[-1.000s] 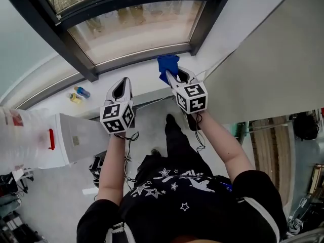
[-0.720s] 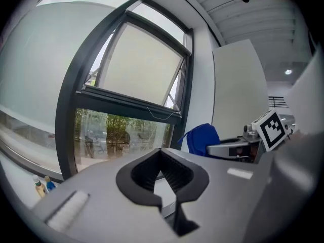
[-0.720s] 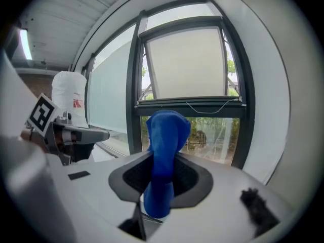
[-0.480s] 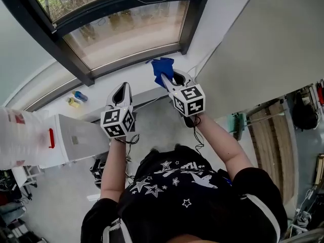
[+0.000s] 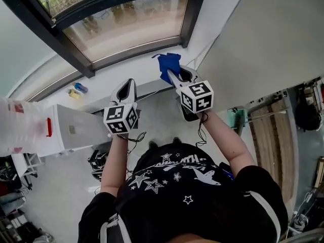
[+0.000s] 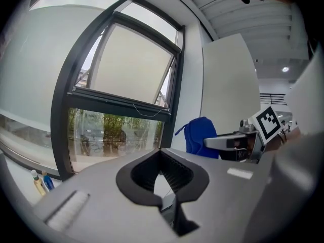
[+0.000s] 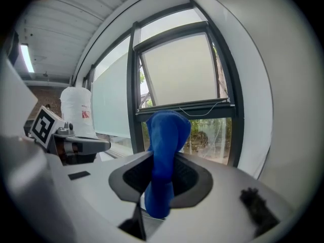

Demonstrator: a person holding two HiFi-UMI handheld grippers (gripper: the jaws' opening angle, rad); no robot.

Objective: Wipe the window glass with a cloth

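Observation:
The window glass sits in a dark frame above a white sill. A blue cloth sticks up from my right gripper, which is shut on it just below the pane's lower right corner. In the right gripper view the cloth hangs folded between the jaws, with the glass behind it. My left gripper is shut and holds nothing, beside the right one and lower left of it. In the left gripper view it faces the glass, and the cloth shows at the right.
Two small bottles lie on the sill at the left. A white box and a white sack stand lower left. A white wall panel rises on the right. An upper sash is tilted open.
Both grippers stay side by side under the window, the cloth still gripped. They have drifted slightly to the right and lower in the picture as the head view shifted.

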